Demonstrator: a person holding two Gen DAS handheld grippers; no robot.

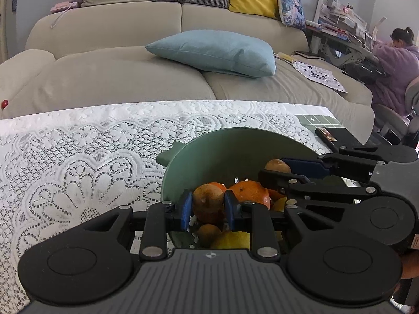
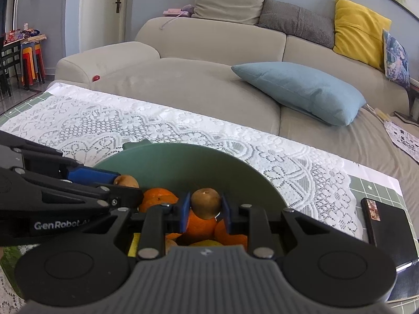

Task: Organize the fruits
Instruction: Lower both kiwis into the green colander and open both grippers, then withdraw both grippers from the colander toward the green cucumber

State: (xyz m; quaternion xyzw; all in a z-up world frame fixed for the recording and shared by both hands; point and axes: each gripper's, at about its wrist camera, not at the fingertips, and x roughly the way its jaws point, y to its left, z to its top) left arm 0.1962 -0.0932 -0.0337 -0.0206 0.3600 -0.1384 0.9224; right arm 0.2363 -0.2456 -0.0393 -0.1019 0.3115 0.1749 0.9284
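White lace cloth [image 1: 78, 162] covers the counter before a beige sofa [image 1: 117, 52] with a soft blue pillow [image 1: 214, 52]. At lower centre of both views, a matte green bowl [image 1: 222, 146] holds glossy oranges [image 1: 251, 192] and lemons [image 1: 233, 239]. Left tongs [image 1: 208, 204] pinch a fuzzy brown kiwi [image 1: 207, 198] between blue pads; right tongs [image 2: 205, 206] clamp another kiwi [image 2: 205, 202], both above the bowl.

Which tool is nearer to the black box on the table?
Right. The right tool is over the green bowl, with the black box to its right; the left tool is farther left.
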